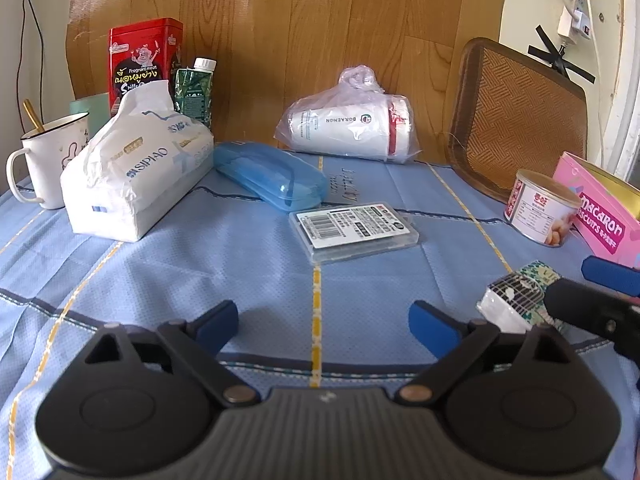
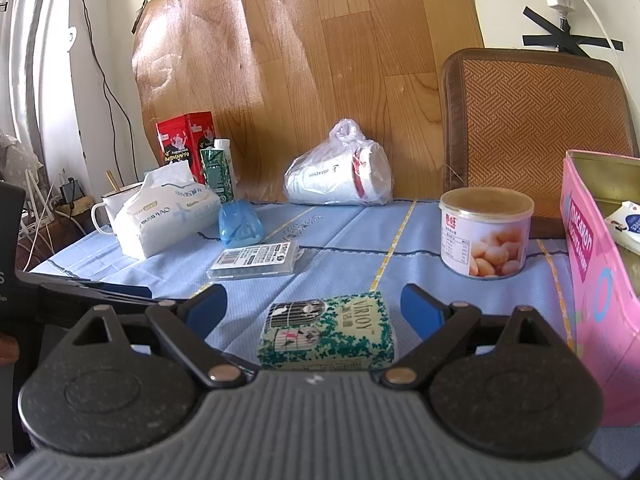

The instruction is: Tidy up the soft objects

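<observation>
On a worktop [image 1: 168, 292] draped in blue cloth, I held a gripper in each hand and weighed my next pick among the soft goods. At far left a white mug [image 1: 48, 160] stood beside the big tissue pack [image 1: 136, 168], the largest soft item in view, which slumped against a red tin [image 1: 146, 54] and a green carton [image 1: 194, 94]; next came a blue case [image 1: 270, 176], a clear flat box [image 1: 354, 230] and a bagged cup [image 1: 348, 128] lying on its side by the wall. My left gripper [image 1: 324, 326] hovered over bare cloth with its fingers [image 1: 218, 322] spread wide and nothing between them. Further right, the small tissue packet [image 2: 326, 334], printed with green leaves and birdcages, lay flat on the cloth directly between the spread fingers of my right gripper [image 2: 314, 312], neither pad touching it that I could see. Beyond it stood a round can [image 2: 486, 236], and at far right the open pink biscuit tin [image 2: 588, 276], with what looked like another small packet [image 2: 626, 224] already inside, seemed the likely home for the soft things. To do the step well, I judged, I had to keep the packet centred, lower until the pads bracketed its long sides, then close gently, since a soft pack would buckle or squirt out under a hard pinch. The lift then needed to clear the tin's near wall before release.
</observation>
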